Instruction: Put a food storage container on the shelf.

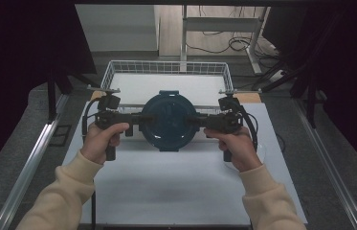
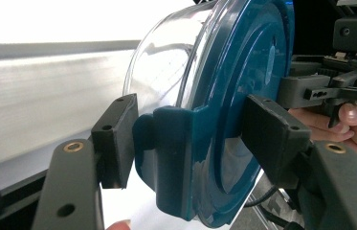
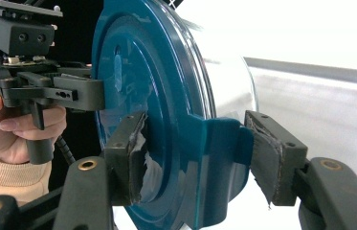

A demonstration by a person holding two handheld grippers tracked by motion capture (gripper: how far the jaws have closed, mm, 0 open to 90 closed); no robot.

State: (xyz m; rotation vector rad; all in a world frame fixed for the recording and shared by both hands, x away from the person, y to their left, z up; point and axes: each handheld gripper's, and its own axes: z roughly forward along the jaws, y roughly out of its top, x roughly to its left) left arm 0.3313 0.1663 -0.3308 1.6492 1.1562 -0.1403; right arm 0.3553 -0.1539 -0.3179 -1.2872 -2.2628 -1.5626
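Left gripper view: the left gripper (image 2: 190, 143) has its jaws closed on the edge of a round container (image 2: 224, 110), one pad on the clear bowl side and the other on the dark teal lid (image 2: 243, 96), with one of the lid's clip tabs (image 2: 171, 163) between them. The right gripper view has the right gripper (image 3: 195, 153) clamped the same way on the opposite edge, one pad on the lid face and the other pressed to a clip tab (image 3: 221, 143) on the bowl side; that pad's covering is torn and frayed.

In the high view the container (image 1: 169, 120) hangs between the left gripper (image 1: 140, 117) and the right gripper (image 1: 197, 120), held clear above the white table (image 1: 166, 191). Its flat lid faces up towards the camera and the clear bowl points down at the table, so its short axis runs upright and the wide disc lies level; further tabs sit at the far and near edges. The two grippers point at each other across the container, each held in a hand, the left hand (image 1: 100, 140) and the right hand (image 1: 236, 146).

Just beyond the container stands a white wire basket (image 1: 166, 67), its near rim partly hidden by the lid. Nothing lies between the container and the basket. Dark curtains hang well to either side of the container, and a metal rail (image 1: 32, 163) runs along the floor to its left.
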